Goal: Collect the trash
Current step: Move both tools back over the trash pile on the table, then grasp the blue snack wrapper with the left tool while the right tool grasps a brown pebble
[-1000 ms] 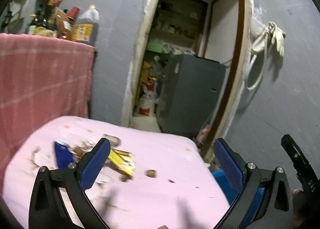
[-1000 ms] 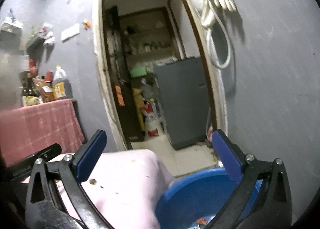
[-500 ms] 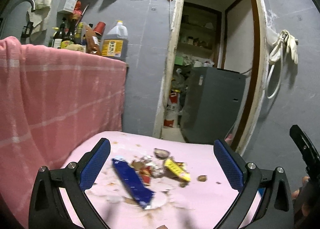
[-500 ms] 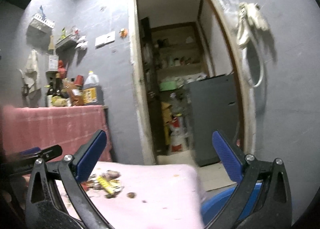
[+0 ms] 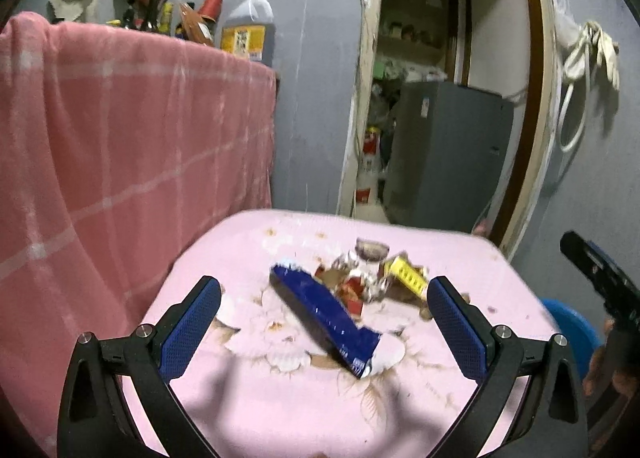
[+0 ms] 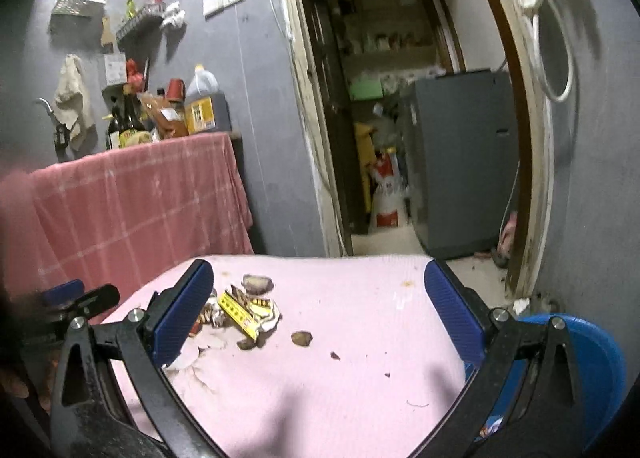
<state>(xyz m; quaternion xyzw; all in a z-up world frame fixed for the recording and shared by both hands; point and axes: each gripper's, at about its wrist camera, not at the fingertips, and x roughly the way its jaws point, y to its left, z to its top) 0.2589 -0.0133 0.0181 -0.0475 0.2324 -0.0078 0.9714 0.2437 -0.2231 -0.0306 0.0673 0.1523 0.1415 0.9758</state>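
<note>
Blue wrapper (image 5: pixel 326 320), one; yellow wrappers (image 6: pixel 237 313), two; both tongs empty.

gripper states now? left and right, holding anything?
Left gripper: open, empty, above the blue wrapper.
Right gripper: open, empty.

Pink checked cloth (image 5: pixel 132 146) drapes a counter bearing a large oil jug (image 5: pixel 249 32) and bottles (image 6: pixel 124 120). Grey fridge (image 5: pixel 448 156) stands beyond the doorway. Gloves (image 5: pixel 600 46) hang on the wall.
</note>
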